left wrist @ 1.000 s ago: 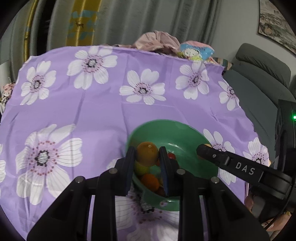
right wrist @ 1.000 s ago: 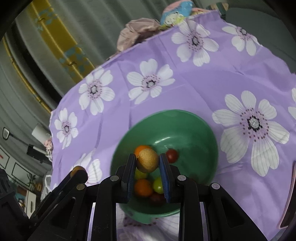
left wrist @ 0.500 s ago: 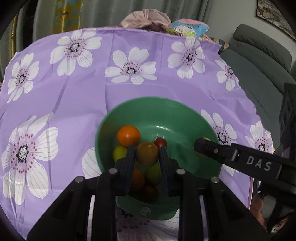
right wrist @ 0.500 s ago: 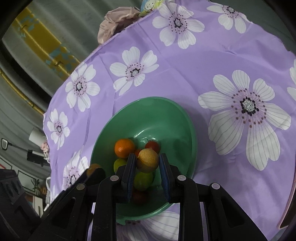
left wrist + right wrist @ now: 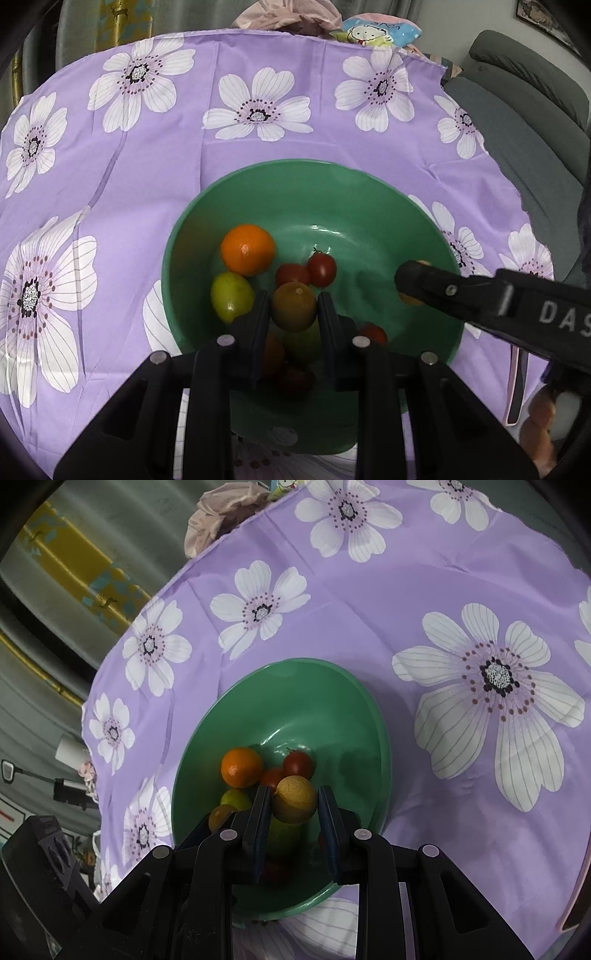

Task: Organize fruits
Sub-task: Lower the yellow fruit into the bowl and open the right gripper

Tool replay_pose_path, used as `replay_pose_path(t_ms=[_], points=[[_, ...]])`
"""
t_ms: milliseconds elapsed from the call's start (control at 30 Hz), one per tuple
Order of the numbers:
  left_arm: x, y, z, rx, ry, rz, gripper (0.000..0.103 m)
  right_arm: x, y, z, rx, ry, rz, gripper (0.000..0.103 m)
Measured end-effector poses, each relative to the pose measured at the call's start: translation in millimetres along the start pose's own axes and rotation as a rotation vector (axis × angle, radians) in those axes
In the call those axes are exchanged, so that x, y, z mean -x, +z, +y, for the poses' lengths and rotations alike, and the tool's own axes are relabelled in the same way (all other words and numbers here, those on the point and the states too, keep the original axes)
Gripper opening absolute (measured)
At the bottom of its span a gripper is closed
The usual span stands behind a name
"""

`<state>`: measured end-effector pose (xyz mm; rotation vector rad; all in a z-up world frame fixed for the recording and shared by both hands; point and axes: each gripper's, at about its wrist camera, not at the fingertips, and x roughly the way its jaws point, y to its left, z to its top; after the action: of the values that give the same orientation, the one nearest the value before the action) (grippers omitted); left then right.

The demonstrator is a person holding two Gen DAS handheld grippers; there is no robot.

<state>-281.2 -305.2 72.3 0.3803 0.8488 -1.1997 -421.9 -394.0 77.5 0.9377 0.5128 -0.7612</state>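
A green bowl sits on the purple flowered cloth and holds an orange, a green fruit, red tomatoes and other fruit partly hidden. My left gripper is shut on a brownish-orange fruit above the bowl. My right gripper is shut on a yellow-brown round fruit above the bowl; it also shows in the left wrist view, reaching over the bowl's right rim.
The purple cloth covers a round table. Bundled fabric and a cartoon-print bag lie at its far edge. A grey sofa stands to the right. Curtains hang behind.
Both grippers have moved forward over the bowl and lower, each still holding its fruit. The bowl's contents have come into fuller view.
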Motion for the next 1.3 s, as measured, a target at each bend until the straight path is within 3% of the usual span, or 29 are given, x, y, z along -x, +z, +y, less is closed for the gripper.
replay_pose_path(t_ms=[867,1300], points=[[-10,-3,-3,-0.013,0.042,0.016,0.026,-10,0,2,0.009,-0.030,0.025,0.028],[-10,-2,-4,-0.003,0.029,0.012,0.026,-10,0,1,0.002,-0.026,0.025,0.028]])
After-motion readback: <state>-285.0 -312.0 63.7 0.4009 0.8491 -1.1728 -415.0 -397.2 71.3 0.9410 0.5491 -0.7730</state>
